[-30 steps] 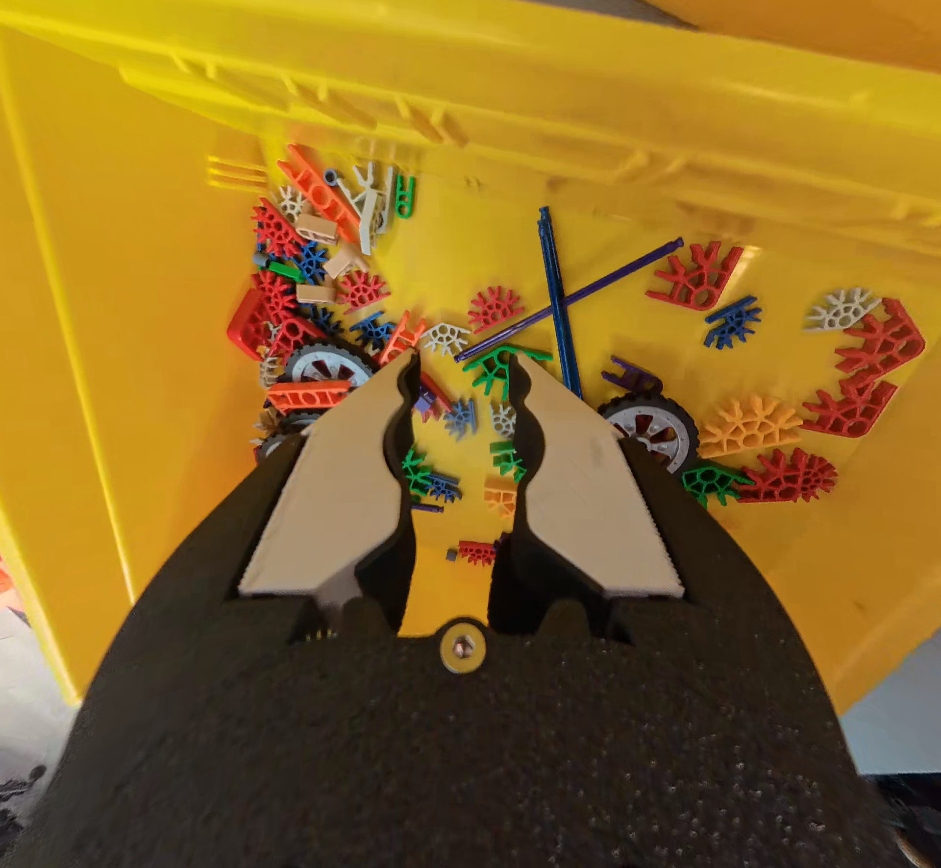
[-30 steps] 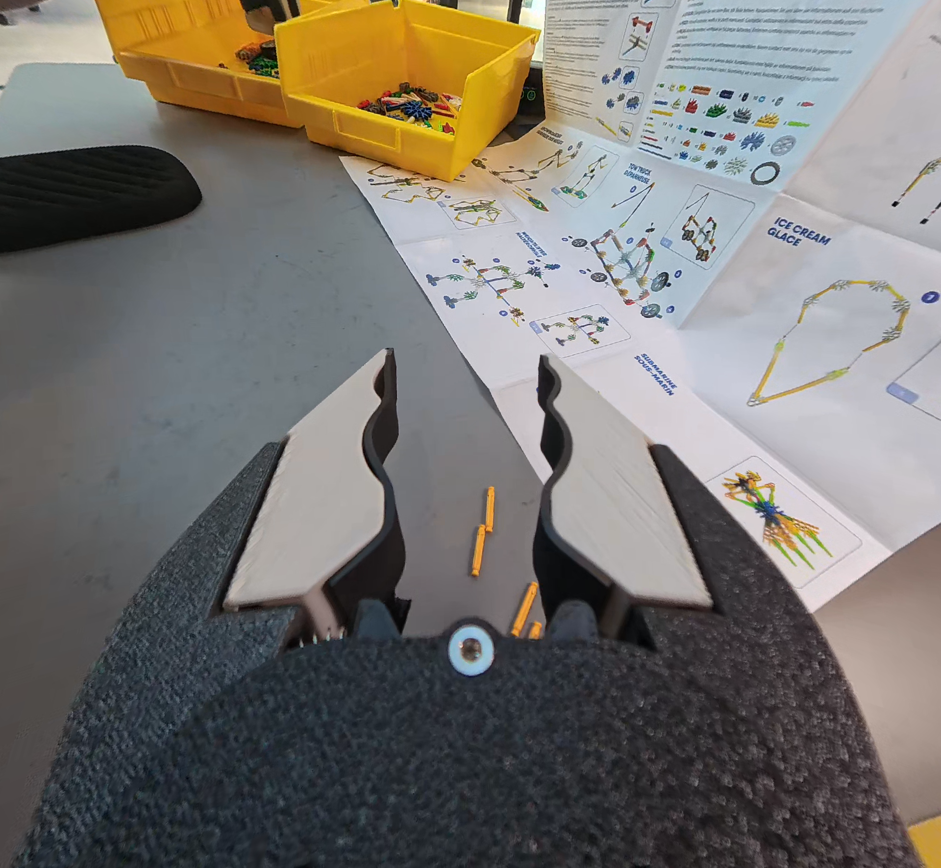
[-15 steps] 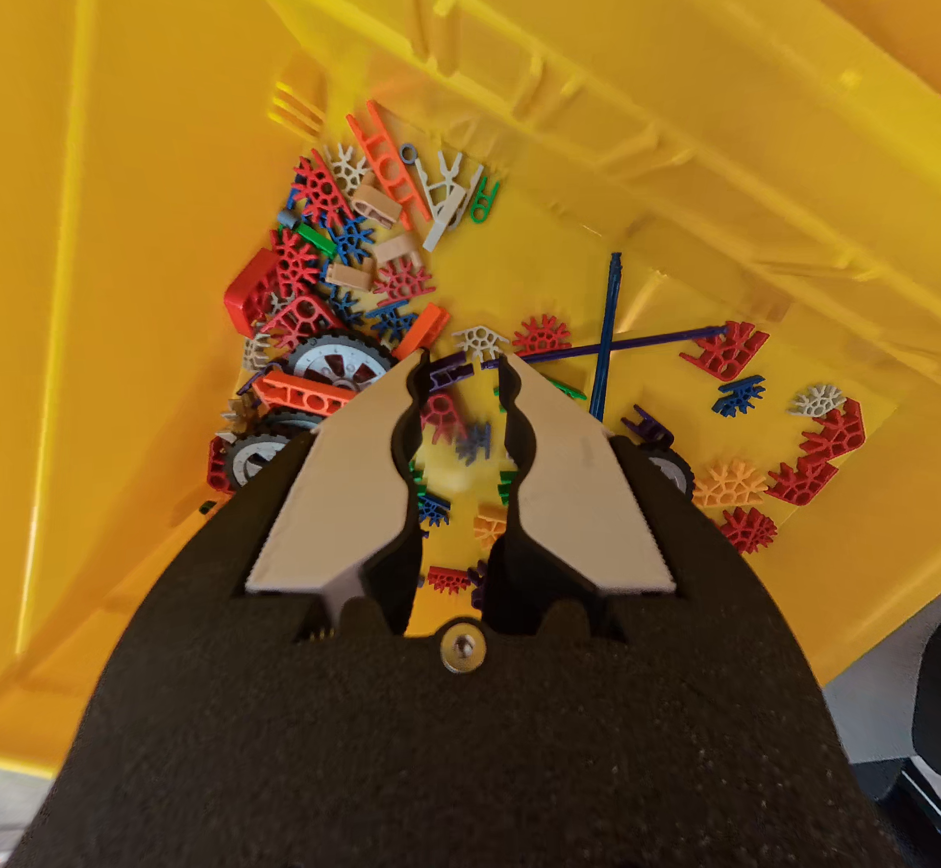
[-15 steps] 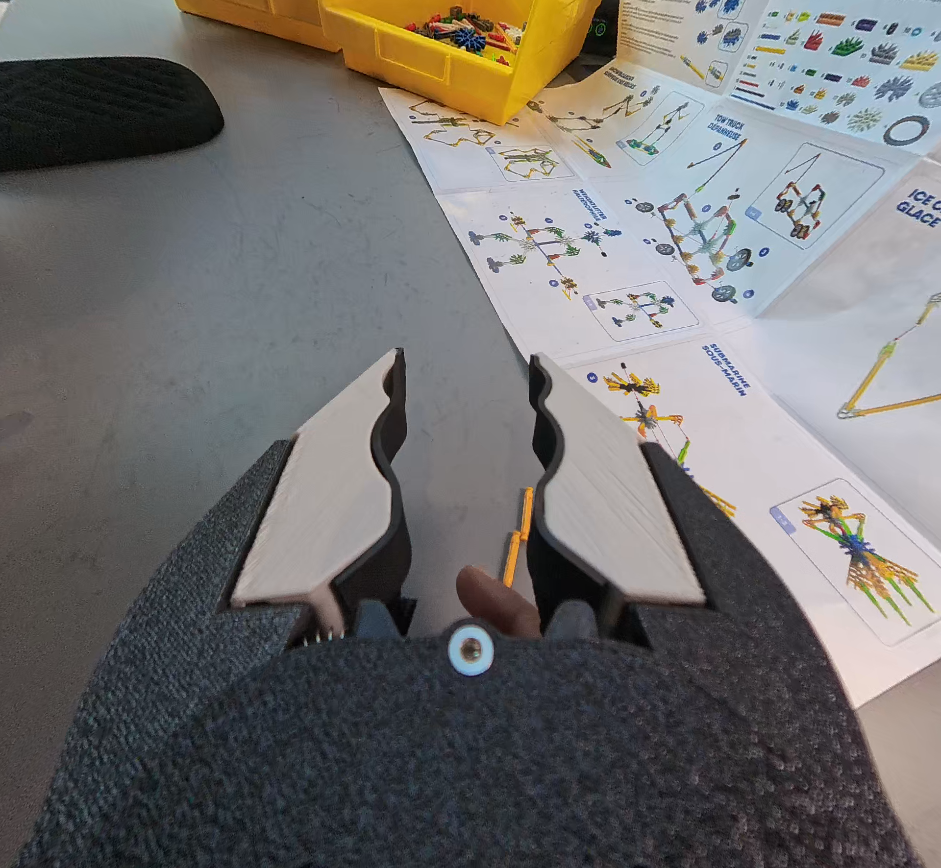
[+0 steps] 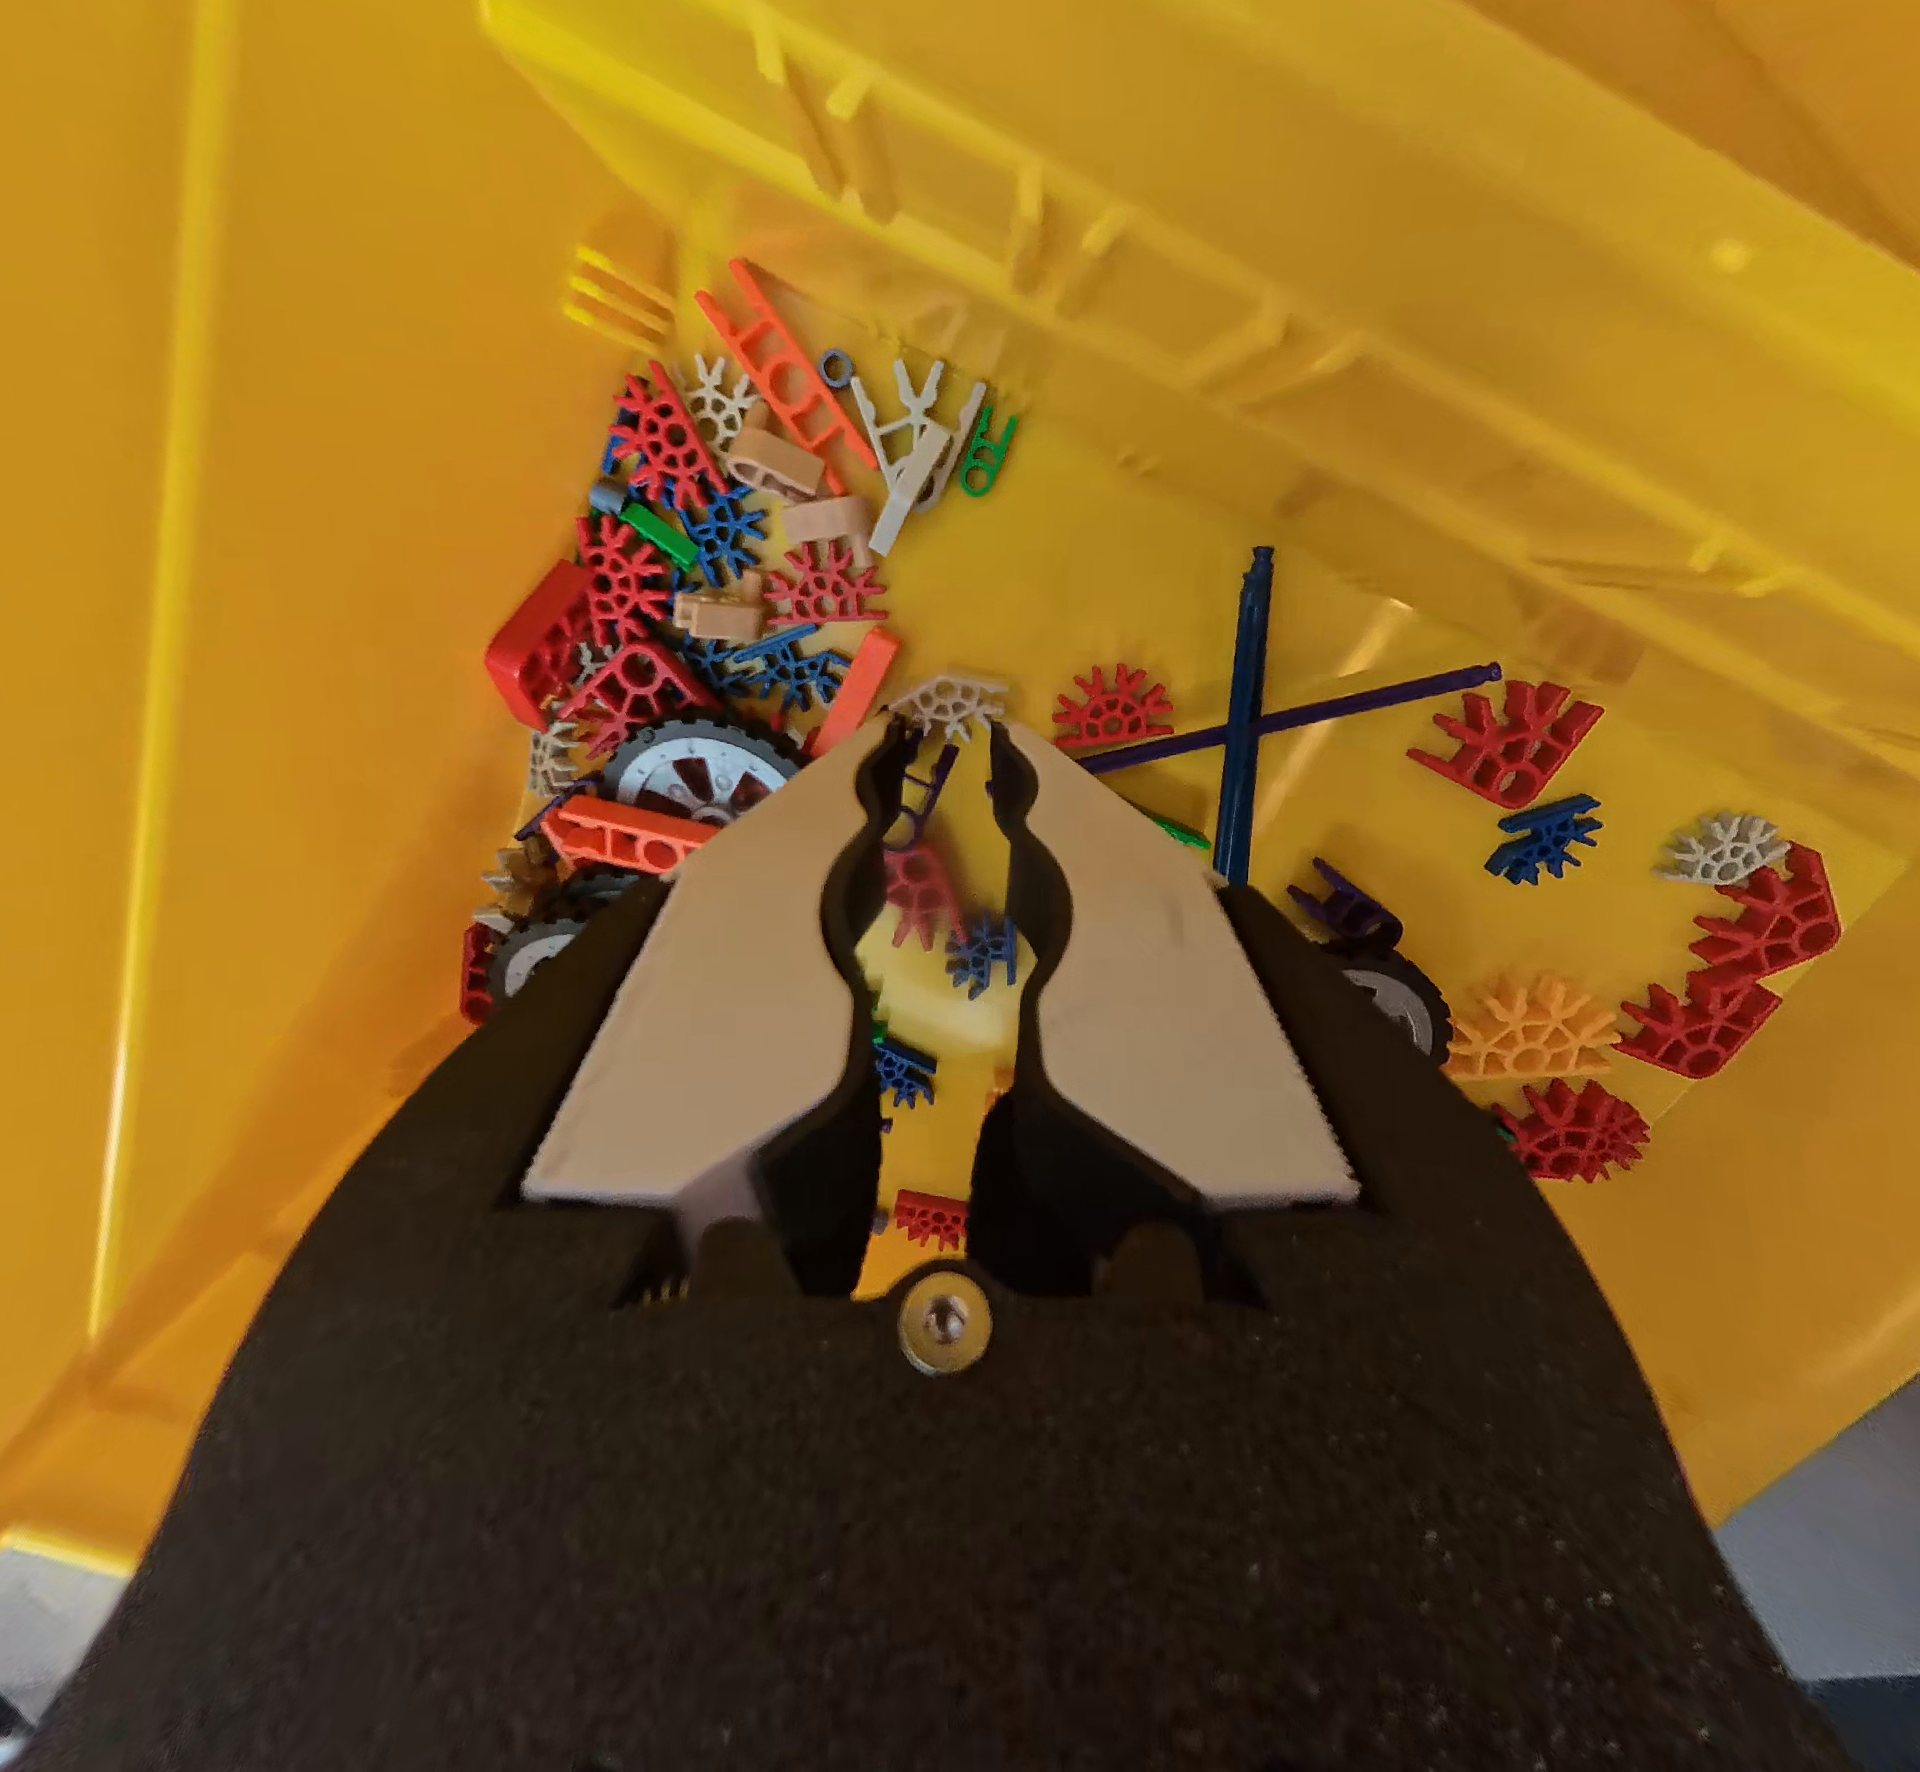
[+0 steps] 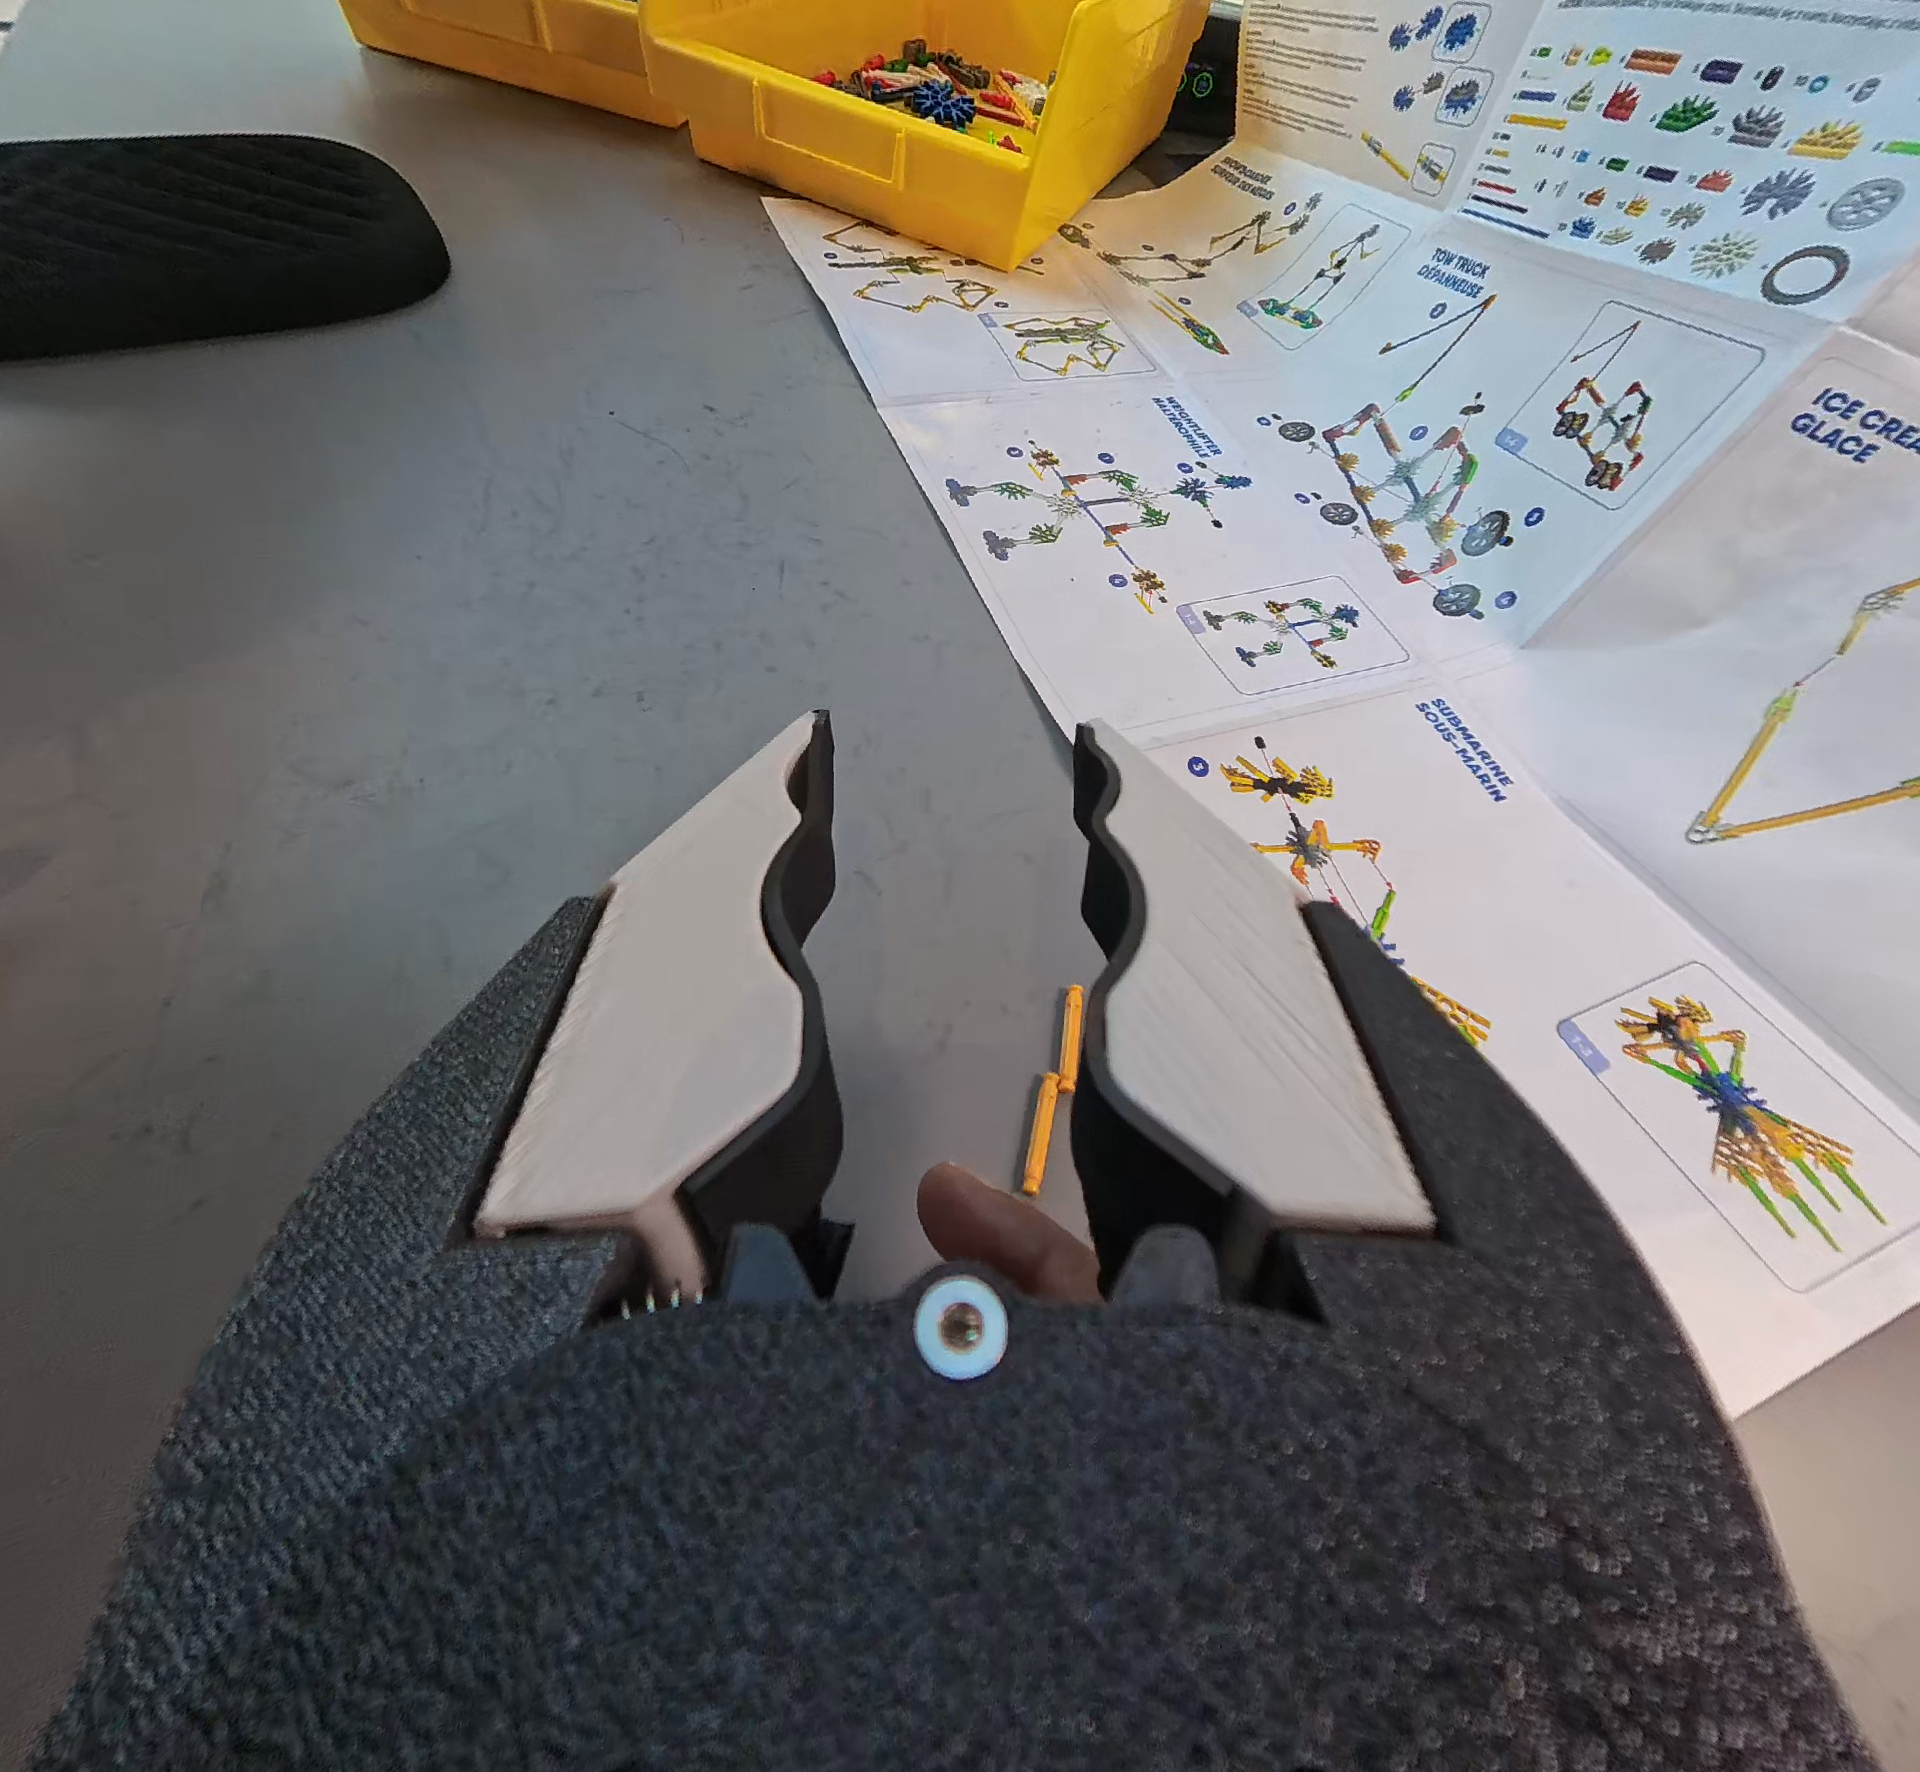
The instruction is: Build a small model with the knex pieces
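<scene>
My left gripper (image 5: 940, 730) reaches down into a yellow bin (image 5: 312, 475) of small plastic building pieces. Its jaws are drawn in to a narrow gap, with a small purple connector (image 5: 920, 792) pinched between the tips. A white connector (image 5: 948, 704) lies just beyond the tips, and a red connector (image 5: 920, 881) and a blue one (image 5: 982, 953) lie under the fingers. My right gripper (image 6: 951, 735) is open and empty, low over the grey table (image 6: 416, 631). Two short yellow rods (image 6: 1055, 1088) lie on the table by its right finger. A person's fingertip (image 6: 997, 1223) shows at the jaw base.
Wheels (image 5: 696, 772), dark blue and purple rods (image 5: 1247, 683) and red connectors (image 5: 1507, 740) lie in the bin. In the right wrist view two yellow bins (image 6: 894, 153) stand at the back, a black pad (image 6: 197, 236) lies at the left and a printed instruction sheet (image 6: 1351, 527) at the right.
My left gripper went deeper into the bin and its jaws narrowed onto the purple connector. My right gripper moved forward and lower over the table, staying open; a fingertip came into view.
</scene>
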Demonstrator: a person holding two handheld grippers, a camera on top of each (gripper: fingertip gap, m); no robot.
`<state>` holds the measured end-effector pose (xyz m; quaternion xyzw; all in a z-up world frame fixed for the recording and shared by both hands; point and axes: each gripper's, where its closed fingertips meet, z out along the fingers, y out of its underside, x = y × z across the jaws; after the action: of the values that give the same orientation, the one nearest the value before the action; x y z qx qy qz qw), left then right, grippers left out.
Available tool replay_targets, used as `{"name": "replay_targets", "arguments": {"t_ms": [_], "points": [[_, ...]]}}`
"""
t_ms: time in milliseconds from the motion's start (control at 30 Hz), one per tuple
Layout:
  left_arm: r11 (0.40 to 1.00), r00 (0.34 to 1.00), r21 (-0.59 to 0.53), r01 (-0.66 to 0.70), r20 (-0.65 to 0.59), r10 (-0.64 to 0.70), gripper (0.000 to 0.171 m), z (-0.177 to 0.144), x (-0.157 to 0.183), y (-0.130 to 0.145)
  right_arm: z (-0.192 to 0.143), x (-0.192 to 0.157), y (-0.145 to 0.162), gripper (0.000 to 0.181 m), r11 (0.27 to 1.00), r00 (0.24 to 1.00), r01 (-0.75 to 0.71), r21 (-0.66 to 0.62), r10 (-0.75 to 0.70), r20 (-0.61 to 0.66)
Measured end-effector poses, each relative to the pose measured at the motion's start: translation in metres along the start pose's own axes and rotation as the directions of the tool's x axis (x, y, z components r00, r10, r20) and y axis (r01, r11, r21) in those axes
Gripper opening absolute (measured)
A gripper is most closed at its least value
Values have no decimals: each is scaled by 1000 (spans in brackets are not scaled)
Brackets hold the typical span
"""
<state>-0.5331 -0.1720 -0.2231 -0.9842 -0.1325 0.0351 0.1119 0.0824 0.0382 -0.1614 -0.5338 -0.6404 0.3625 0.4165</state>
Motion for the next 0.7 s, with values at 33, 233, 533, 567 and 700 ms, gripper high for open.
{"name": "replay_targets", "arguments": {"t_ms": [33, 233, 533, 567, 700], "points": [[1000, 1000, 22, -7, -7, 7, 16, -2, 3, -2, 0, 0, 1, 45, 1000, 1000, 4, -3, -4, -2], [980, 998, 195, -33, -53, 44, 16, -35, 16, -19, -2, -2, 0, 44, 1000, 1000, 12, 3, -12, 0], [713, 928, 688, -135, -164, 334, 16, -142, 115, -62, -4, -6, -2, 43, 999, 999, 36, 13, -36, -3], [645, 917, 744, -173, -118, 382, 16, -159, 136, -65, -4, -6, -2, 43, 999, 999, 38, 15, -38, -4], [474, 835, 800, -369, 61, 547, 16, -181, 245, -55, -3, -6, -3, 42, 999, 999, 32, 21, -32, -2]]}}
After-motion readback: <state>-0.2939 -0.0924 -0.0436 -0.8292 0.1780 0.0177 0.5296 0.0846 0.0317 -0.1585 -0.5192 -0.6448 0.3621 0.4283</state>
